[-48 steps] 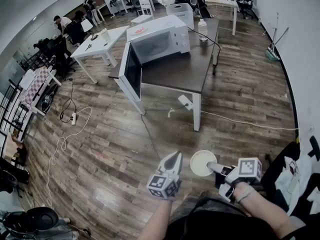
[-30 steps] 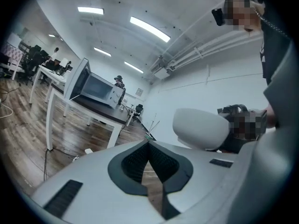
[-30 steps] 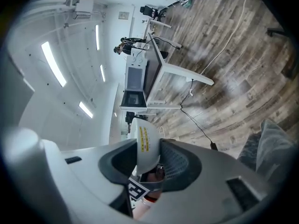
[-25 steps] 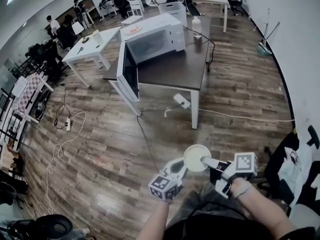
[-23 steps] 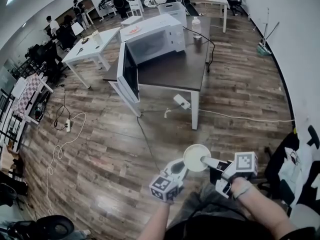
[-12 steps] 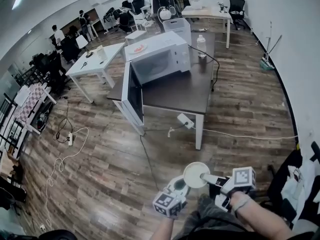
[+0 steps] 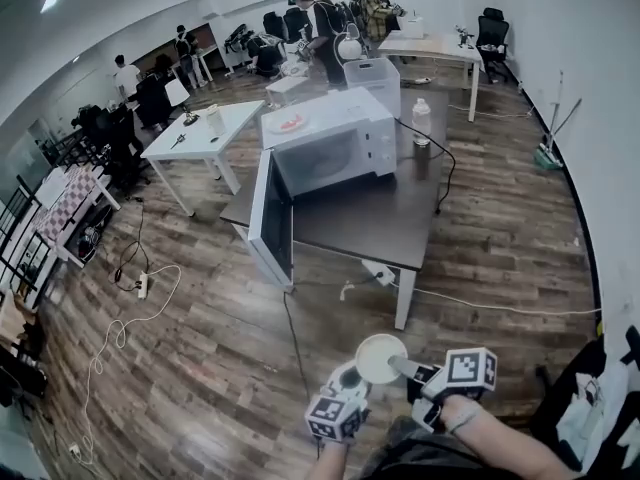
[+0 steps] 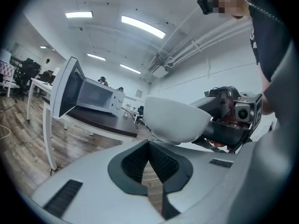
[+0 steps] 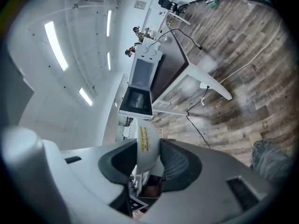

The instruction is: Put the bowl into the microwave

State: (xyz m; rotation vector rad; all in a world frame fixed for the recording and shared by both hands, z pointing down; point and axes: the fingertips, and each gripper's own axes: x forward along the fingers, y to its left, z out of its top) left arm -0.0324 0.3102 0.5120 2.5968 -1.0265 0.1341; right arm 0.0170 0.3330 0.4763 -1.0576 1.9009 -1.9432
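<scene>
Wood-plank floor (image 7: 200, 348) under smooth round white bowl (image 7: 381, 357), rim pinched by right claw (image 7: 399, 365); left claw (image 7: 350, 374) closed.

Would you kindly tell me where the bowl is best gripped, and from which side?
Grip the bowl by its thin rim, one jaw inside and one outside, coming from its right as the right gripper does. It is upright with its opening upward.
</scene>
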